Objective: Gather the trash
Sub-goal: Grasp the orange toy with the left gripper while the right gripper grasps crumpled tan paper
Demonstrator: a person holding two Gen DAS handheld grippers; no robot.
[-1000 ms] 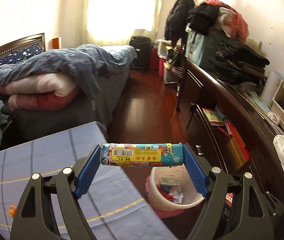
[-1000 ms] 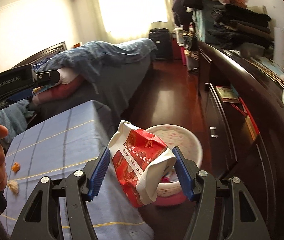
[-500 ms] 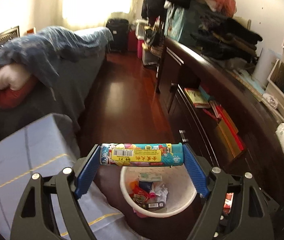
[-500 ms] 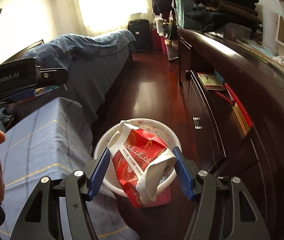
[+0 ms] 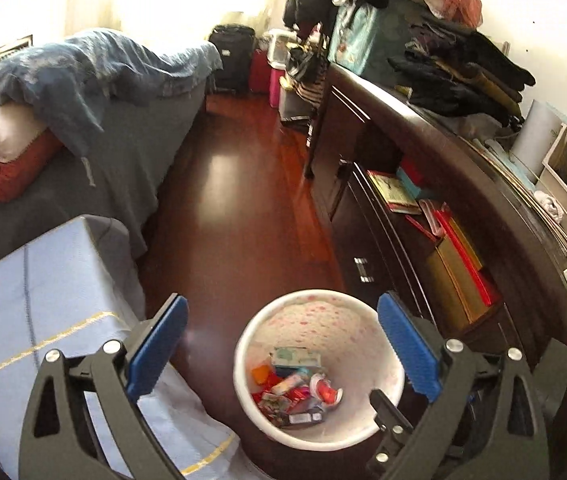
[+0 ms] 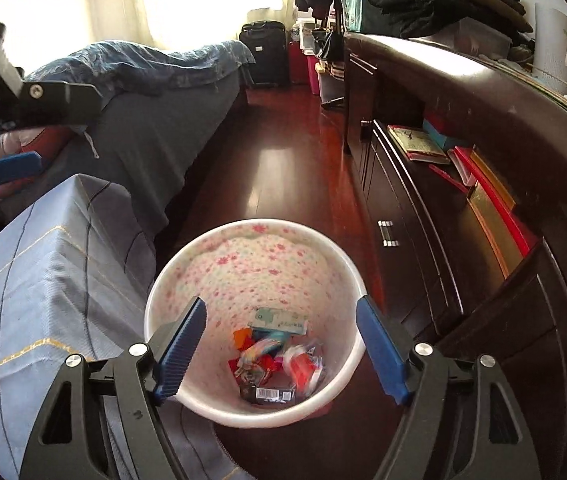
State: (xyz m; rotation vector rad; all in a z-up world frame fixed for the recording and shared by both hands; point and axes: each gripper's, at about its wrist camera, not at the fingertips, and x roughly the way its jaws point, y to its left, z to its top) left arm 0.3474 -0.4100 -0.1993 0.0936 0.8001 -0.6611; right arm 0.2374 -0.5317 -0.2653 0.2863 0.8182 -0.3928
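Over the bin (image 6: 187, 280) both tongs hang with jaws apart and nothing between them: right tongs (image 6: 281, 344) just above its rim, left tongs (image 5: 279, 348) a little higher. Down in the bin lie wrappers (image 6: 271, 360), a heap of red, orange and white packets (image 5: 295, 384), somewhat blurred. Beside the bin to the left stands the table (image 5: 43, 280) under a blue checked cloth. Farther off, a bed (image 5: 83, 92) on the left, a dark dresser (image 6: 463, 160) on the right, a suitcase (image 6: 263, 52) by the window.
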